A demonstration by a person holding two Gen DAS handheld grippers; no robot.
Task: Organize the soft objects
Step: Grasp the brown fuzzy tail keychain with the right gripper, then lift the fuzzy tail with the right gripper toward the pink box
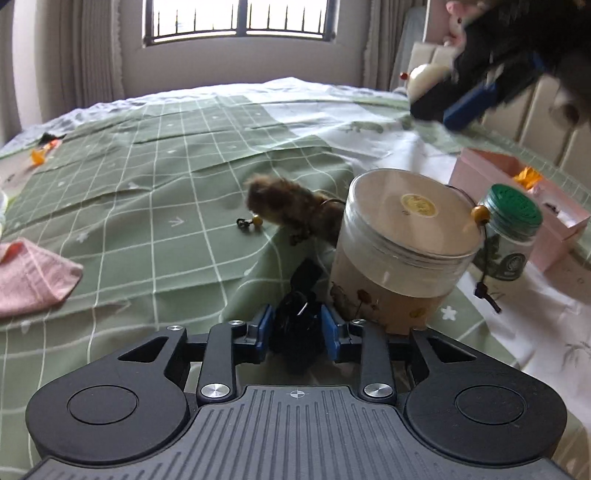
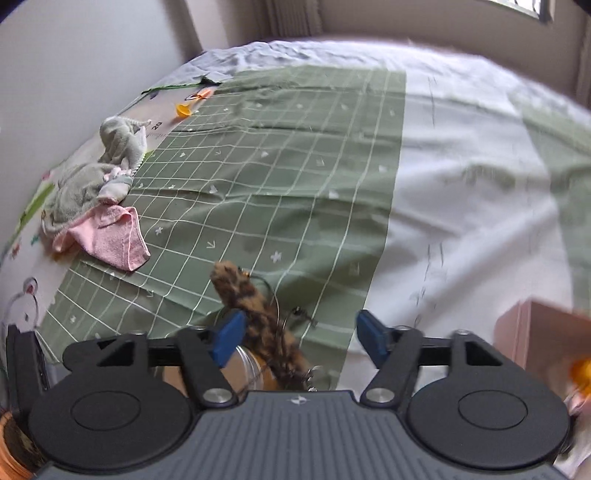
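1. On the bed (image 1: 155, 155), a brown furry toy (image 1: 291, 206) leans against a clear-lidded jar (image 1: 402, 243), well apart from the pink cloth (image 1: 33, 277).
2. The left tongs (image 1: 297, 328) flank a black object (image 1: 295, 332); whether the pads press it I cannot tell.
3. The right tongs (image 2: 299, 338) are released, spread wide around the toy without gripping it.

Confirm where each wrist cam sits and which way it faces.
Left wrist: on left tool, facing across the green grid sheet toward the window; own fingers flank a black item, right tool top right.
Right wrist: on right tool, looking down over the same sheet; own wide-apart fingers show.
Shared: brown furry toy, pink cloth, jar.
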